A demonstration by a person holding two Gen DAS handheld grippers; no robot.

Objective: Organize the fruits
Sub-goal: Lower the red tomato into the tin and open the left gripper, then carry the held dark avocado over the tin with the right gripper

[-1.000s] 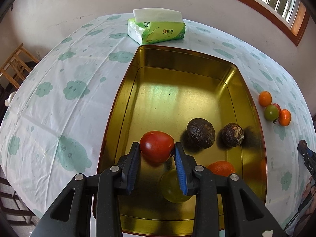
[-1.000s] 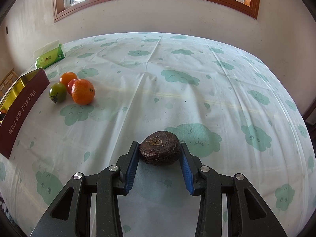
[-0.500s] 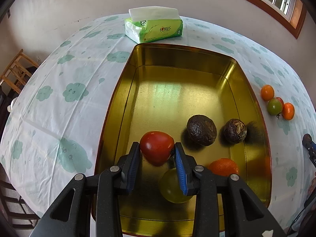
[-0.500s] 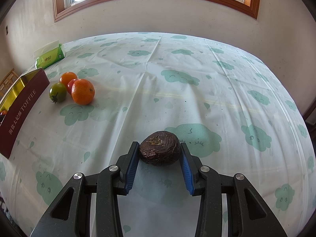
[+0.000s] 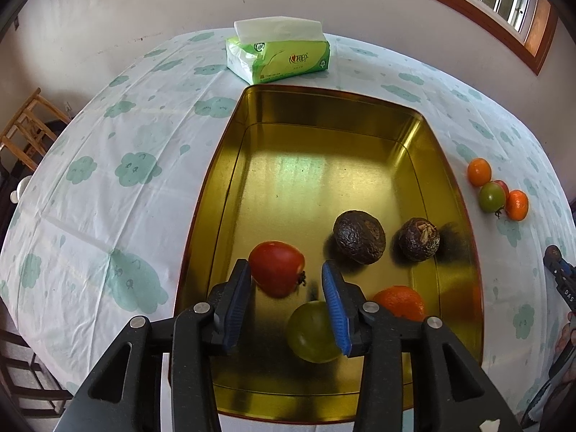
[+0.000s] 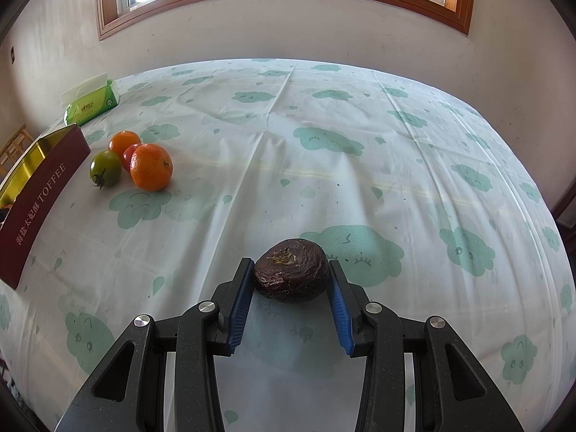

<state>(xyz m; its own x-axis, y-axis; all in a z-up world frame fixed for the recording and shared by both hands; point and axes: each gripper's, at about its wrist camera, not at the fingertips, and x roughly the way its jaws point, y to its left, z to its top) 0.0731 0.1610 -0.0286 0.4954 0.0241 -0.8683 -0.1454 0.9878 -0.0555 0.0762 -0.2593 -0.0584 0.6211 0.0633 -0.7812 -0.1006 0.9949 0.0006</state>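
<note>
Left gripper fingers opening, red tomato released into tin

The tin rests on the tabletop, with the tissue pack behind it. Inside the tin lie a tomato, two passion fruits, a mandarin and a round fruit. To the tin's right, four small fruits cluster on the tabletop. A further passion fruit sits well apart from them.

The left gripper jaws are opening, freeing the red tomato.
</note>
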